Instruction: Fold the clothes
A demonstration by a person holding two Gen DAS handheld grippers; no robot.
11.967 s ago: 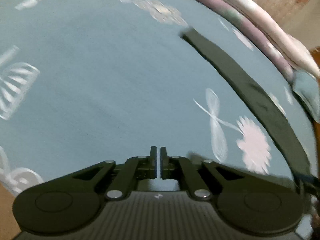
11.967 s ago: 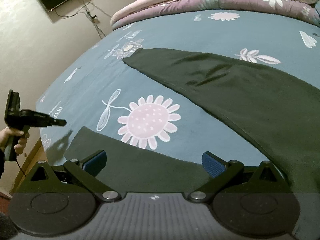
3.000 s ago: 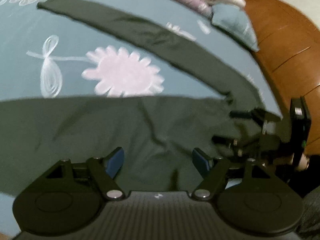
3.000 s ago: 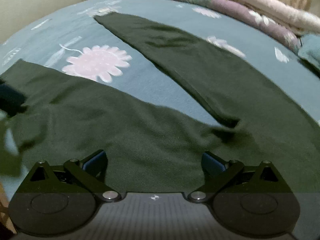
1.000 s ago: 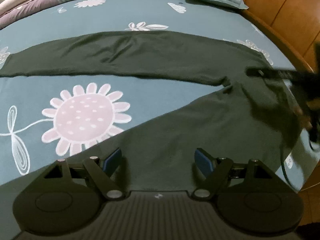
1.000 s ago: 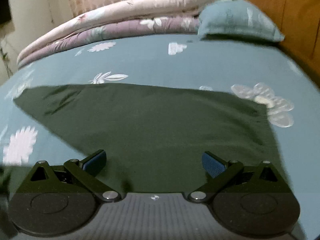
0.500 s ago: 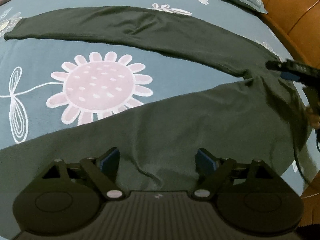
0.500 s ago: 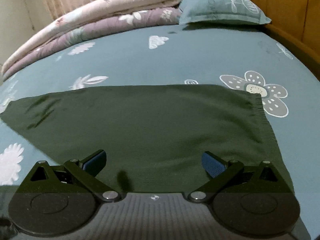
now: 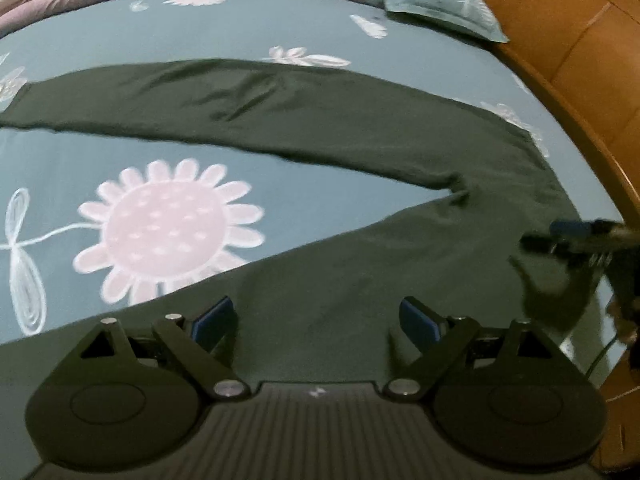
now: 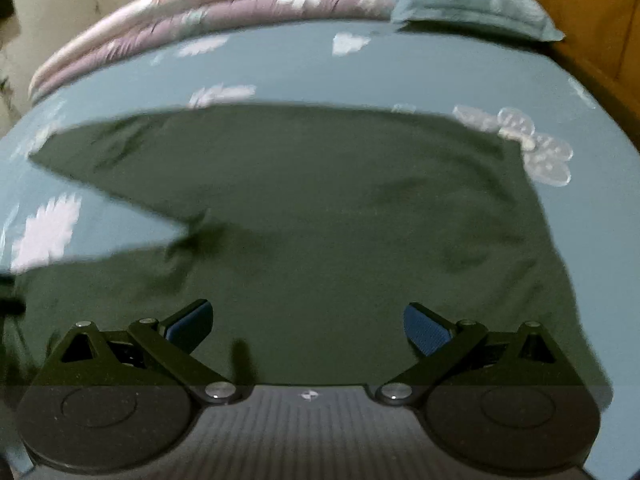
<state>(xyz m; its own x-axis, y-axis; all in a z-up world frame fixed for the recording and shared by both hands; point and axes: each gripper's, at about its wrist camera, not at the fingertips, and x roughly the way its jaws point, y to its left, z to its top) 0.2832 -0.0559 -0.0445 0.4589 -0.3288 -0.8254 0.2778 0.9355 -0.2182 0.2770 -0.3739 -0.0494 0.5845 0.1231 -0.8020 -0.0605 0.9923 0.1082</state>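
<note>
In the left wrist view the left gripper (image 9: 316,316), its jaws just widened and empty, hangs over dark trousers (image 9: 320,128) spread legs apart on the bed (image 9: 280,28), while the right wrist view shows the right gripper (image 10: 308,320) with jaws wide and empty above the waist end, no fold made.

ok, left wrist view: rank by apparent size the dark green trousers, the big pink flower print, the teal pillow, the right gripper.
1. dark green trousers, spanning most of the frame
2. big pink flower print
3. teal pillow
4. right gripper, blurred at the right edge; the pillow lies far off, so this order is apparent only.
</note>
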